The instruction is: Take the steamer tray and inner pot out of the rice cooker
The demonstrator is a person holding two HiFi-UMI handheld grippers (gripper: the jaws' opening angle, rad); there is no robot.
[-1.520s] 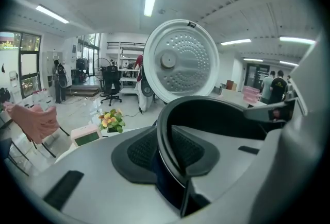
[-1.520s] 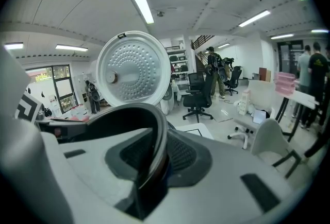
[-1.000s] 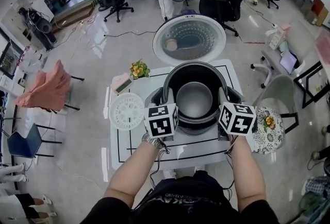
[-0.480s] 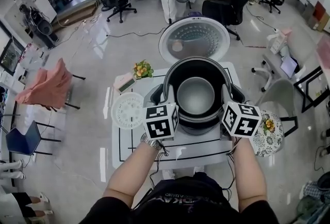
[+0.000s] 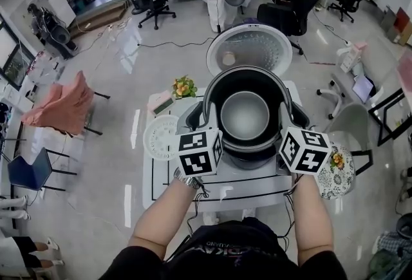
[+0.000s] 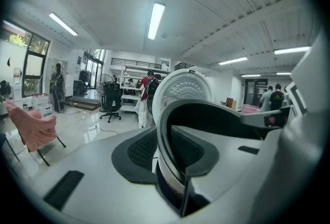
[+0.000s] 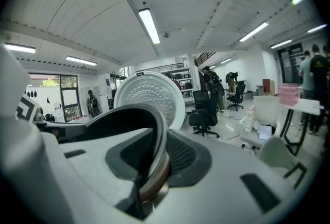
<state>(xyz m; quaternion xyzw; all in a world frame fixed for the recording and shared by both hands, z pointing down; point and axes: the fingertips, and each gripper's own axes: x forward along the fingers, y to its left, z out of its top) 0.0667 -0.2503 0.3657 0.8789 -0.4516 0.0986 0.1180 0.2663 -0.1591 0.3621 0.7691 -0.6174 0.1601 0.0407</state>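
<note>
A white table [image 5: 219, 183] with black lines stands in the middle of the head view. The rice cooker [image 5: 191, 121] is on it. Its round lid [image 5: 248, 48] is swung open at 12 o'clock.

The inner pot [image 5: 244, 114] is over the cooker's opening, black at the rim and grey inside. It looks wider than the opening and raised. Whether its base is clear of the cooker cannot be told.

The steamer tray [image 5: 158, 136], a flat white disc with holes, lies on the table at 9 o'clock of the cooker. It is just beside the cooker and partly hidden by the left gripper's marker cube.

The left gripper [image 5: 210, 119] grips the pot's rim at about 8 o'clock. In the left gripper view the gripper [image 6: 170, 156] has its jaws drawn in narrow. One pad is outside the pot's [image 6: 216, 117] wall and the other is inside, and both press on the rim. The lid [image 6: 188, 89] rises behind.

The right gripper [image 5: 284, 119] grips the rim at about 4 o'clock. In the right gripper view the gripper [image 7: 157, 161] likewise has its jaws narrow and clamped on the pot's [image 7: 124, 125] edge, which runs up between the pads. The lid [image 7: 149, 97] is at 12 o'clock.

A small flower pot [image 5: 183, 87] stands at 11 o'clock of the cooker, near the table's far left corner.
</note>
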